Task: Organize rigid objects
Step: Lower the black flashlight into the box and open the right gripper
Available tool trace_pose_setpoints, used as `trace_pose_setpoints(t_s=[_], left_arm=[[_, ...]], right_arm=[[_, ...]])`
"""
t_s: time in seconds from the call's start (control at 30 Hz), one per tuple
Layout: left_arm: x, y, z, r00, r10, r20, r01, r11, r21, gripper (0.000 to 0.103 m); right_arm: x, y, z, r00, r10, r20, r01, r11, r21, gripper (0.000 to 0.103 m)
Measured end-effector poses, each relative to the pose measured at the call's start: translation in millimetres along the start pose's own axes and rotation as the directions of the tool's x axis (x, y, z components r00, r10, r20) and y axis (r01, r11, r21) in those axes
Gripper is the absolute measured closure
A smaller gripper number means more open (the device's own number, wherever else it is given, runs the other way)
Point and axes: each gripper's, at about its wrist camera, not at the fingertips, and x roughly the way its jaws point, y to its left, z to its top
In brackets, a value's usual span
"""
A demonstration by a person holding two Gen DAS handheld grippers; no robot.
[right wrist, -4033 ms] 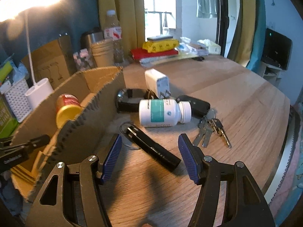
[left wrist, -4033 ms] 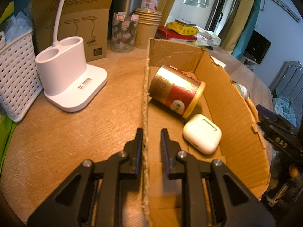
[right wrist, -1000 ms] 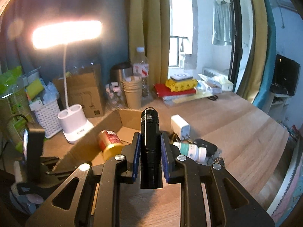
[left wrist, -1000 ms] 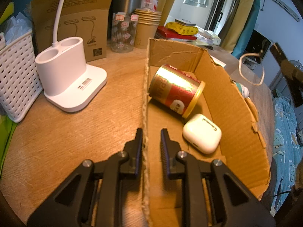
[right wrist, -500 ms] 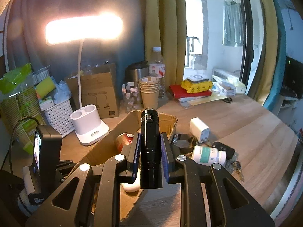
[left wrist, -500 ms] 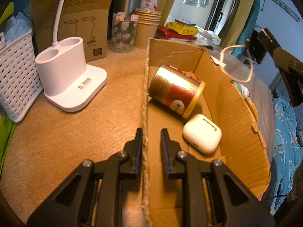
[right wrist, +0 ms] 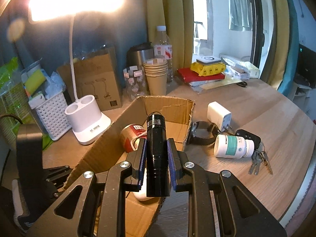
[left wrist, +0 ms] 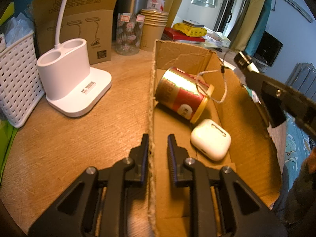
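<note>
My left gripper (left wrist: pixel 157 150) is shut on the left wall of an open cardboard box (left wrist: pixel 150 106). Inside the box lie a red and gold can (left wrist: pixel 182 94) on its side and a white earbud case (left wrist: pixel 210 139). My right gripper (right wrist: pixel 157 150) is shut on a black flashlight (right wrist: pixel 157 144) and holds it above the box (right wrist: pixel 110 138). In the left wrist view the flashlight (left wrist: pixel 246 63) comes in from the right over the box, its cord loop (left wrist: pixel 213 86) hanging over the can.
On the table right of the box lie a white charger (right wrist: pixel 219 114), a black watch (right wrist: pixel 201 132), a white pill bottle (right wrist: pixel 233 146) and keys (right wrist: pixel 258 158). A white lamp base (left wrist: pixel 67 79) and white basket (left wrist: pixel 15 83) stand left; paper cups (left wrist: pixel 154 29) and a jar (left wrist: pixel 128 33) behind.
My right gripper has carried the flashlight lower and further over the box, and the cord loop now hangs over the can. My left gripper has not moved.
</note>
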Motion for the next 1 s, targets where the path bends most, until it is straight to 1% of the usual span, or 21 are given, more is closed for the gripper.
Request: trace_pose_setpoints(t_s=[0.13, 0.43, 0.67, 1.0], left_arm=[[0, 0, 0, 1.000, 0.000, 0.000, 0.000, 1.000, 0.000, 0.083], [0, 0, 0, 1.000, 0.000, 0.000, 0.000, 1.000, 0.000, 0.083], [0, 0, 0, 1.000, 0.000, -0.001, 0.000, 1.000, 0.002, 0.083], [0, 0, 0, 1.000, 0.000, -0.001, 0.000, 1.000, 0.003, 0.083]], right_arm=[[9, 2, -4, 0.999, -0.021, -0.024, 0.021, 1.000, -0.002, 0.081], [22, 9, -11, 0.995, -0.083, -0.047, 0.081, 0.996, -0.043, 0.081], [20, 9, -11, 0.995, -0.093, -0.041, 0.090, 0.994, -0.053, 0.081], [14, 1, -9, 0.997, -0.076, -0.029, 0.075, 0.997, -0.033, 0.081]])
